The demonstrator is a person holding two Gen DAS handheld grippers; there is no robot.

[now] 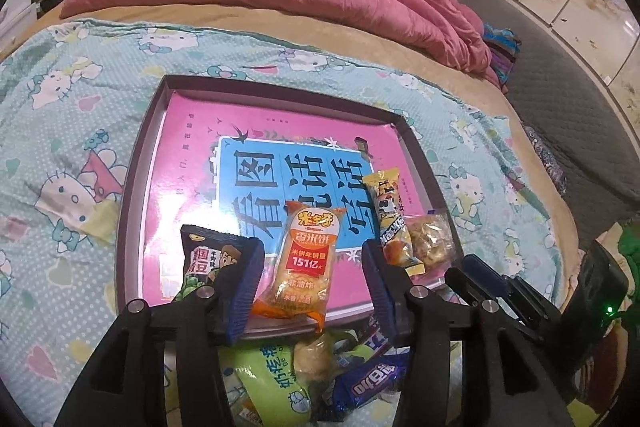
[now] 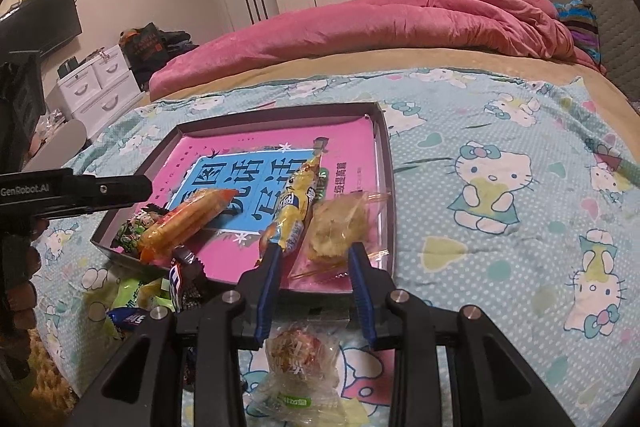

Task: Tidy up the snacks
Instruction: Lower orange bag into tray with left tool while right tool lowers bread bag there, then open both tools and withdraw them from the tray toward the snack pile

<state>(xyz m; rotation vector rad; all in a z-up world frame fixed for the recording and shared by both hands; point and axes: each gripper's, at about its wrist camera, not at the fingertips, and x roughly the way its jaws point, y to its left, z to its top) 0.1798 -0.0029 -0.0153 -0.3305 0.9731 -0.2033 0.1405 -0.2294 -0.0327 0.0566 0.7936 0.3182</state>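
- While the left gripper (image 1: 312, 279) hangs above the near edge of the tray (image 1: 138, 163), its jaws stand spread either side of the orange rice-cracker pack (image 1: 306, 259); the pads look clear of it, so I judge it just let go.
- Right gripper (image 2: 314, 283) sits over the near right corner of the tray, jaws partly spread with nothing pinched; the clear pastry bag (image 2: 340, 223) lies beyond them.
- Step in hand, as I read it: placing snacks in a row along the tray's near edge.
- To do it well: lift the left gripper straight up so a pad doesn't drag the cracker pack, which overhangs the near rim a bit.
- Next pick should come from the pile near the tray; grab packs by the middle, as crinkly wrappers slip.
- Keep the two tools apart; they sit close at the tray's near right.
- Count in tray: four – black bean-snack pack (image 1: 204, 259) at left, orange cracker pack, yellow cake bar (image 1: 394, 223), clear pastry bag at right.
- Count off tray, left wrist view: a green pack (image 1: 272, 383), a blue bar (image 1: 368, 383), a pale round snack (image 1: 314, 355); more may be hidden.
- Right wrist view adds one clear-wrapped snack (image 2: 298, 367) on the bedsheet (image 2: 520, 227) and a dark bar (image 2: 184, 279) at the rim.
- Trays: one. Grippers: two.
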